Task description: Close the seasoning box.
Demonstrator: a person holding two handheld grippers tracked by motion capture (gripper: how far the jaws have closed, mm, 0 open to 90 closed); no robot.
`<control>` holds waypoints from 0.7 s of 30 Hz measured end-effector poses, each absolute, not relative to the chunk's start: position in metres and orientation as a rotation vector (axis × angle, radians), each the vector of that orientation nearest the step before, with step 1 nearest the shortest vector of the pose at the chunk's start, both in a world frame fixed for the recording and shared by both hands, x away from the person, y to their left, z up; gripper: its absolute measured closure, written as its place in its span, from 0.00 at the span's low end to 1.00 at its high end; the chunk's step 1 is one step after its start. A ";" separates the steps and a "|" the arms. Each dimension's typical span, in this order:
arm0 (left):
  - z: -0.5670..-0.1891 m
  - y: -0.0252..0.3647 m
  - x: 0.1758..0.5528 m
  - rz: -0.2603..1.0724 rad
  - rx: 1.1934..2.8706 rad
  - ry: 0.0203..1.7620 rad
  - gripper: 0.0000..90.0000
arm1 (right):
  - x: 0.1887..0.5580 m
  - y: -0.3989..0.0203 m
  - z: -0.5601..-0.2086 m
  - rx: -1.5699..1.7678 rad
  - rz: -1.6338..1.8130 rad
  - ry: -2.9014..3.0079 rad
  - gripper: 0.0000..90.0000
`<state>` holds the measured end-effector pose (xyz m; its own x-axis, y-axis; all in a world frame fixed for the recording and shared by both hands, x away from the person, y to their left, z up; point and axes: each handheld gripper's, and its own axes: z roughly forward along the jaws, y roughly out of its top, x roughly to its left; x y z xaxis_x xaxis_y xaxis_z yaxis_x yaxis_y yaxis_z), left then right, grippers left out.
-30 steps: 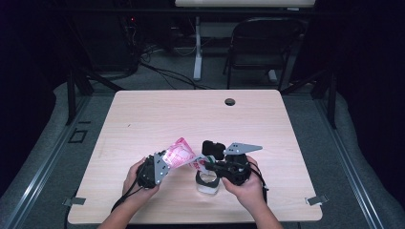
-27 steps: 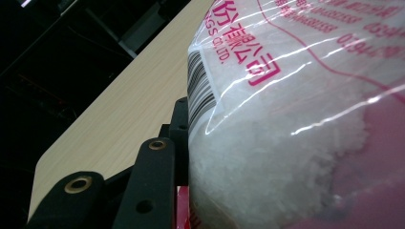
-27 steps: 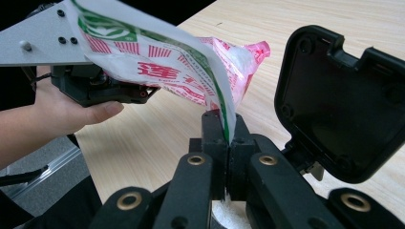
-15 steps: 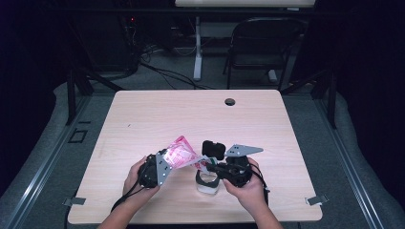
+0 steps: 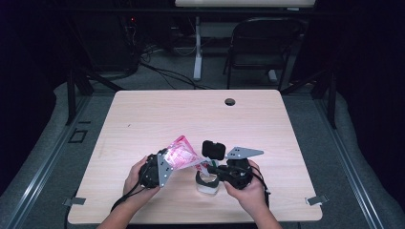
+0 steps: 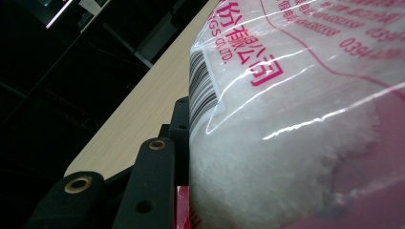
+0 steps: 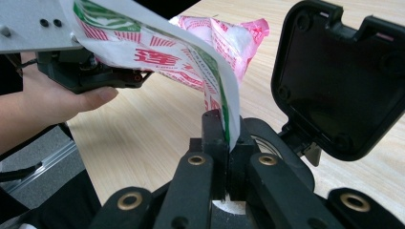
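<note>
A clear plastic bag (image 5: 181, 153) with pink print, holding white granules, hangs tilted over the table's near edge between both hands. My left gripper (image 5: 171, 160) is shut on its fat end; the bag (image 6: 296, 119) presses against a black finger (image 6: 153, 181). My right gripper (image 7: 228, 129) is shut on the bag's thin green-and-red printed edge (image 7: 191, 52), jaws together. Right under that edge stands a small white jar (image 5: 206, 183) with a dark rim (image 7: 272, 138). Its black hinged lid (image 7: 339, 81) is flipped up and open.
The light wooden table (image 5: 191, 114) has a round cable hole (image 5: 229, 101) at its far side. Behind it stand a black chair (image 5: 260, 43) and a white post with cables on the floor. The person's left hand (image 7: 52, 107) is close beside the jar.
</note>
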<state>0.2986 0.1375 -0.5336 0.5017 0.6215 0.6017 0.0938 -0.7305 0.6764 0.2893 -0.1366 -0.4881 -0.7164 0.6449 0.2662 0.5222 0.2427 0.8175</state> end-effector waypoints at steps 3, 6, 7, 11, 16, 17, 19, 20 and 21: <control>-0.533 0.137 0.298 1.203 2.166 0.580 0.77 | 0.289 -0.137 -0.489 1.123 1.472 2.384 1.00; -0.532 0.137 0.298 1.209 2.166 0.576 0.77 | 0.289 -0.137 -0.490 1.125 1.471 2.378 1.00; -0.532 0.137 0.298 1.212 2.162 0.573 0.77 | 0.288 -0.137 -0.491 1.126 1.466 2.381 1.00; -0.530 0.137 0.297 1.218 2.161 0.569 0.77 | 0.288 -0.137 -0.492 1.130 1.466 2.380 1.00; -0.529 0.137 0.297 1.225 2.159 0.566 0.77 | 0.287 -0.137 -0.493 1.124 1.452 2.385 1.00; -0.529 0.137 0.297 1.231 2.159 0.564 0.77 | 0.287 -0.137 -0.493 1.123 1.447 2.390 1.00; -0.528 0.136 0.297 1.242 2.159 0.557 0.77 | 0.287 -0.136 -0.493 1.129 1.453 2.381 1.00; -0.527 0.136 0.296 1.251 2.160 0.550 0.77 | 0.287 -0.136 -0.493 1.133 1.455 2.377 1.00; -0.527 0.136 0.296 1.264 2.152 0.545 0.77 | 0.287 -0.136 -0.493 1.132 1.450 2.380 1.00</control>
<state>0.2961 0.1359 -0.5274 0.4680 0.6032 0.6459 0.0553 -0.7494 0.6598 0.2866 -0.1364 -0.4934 -0.7092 0.6570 0.2556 0.5284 0.2553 0.8097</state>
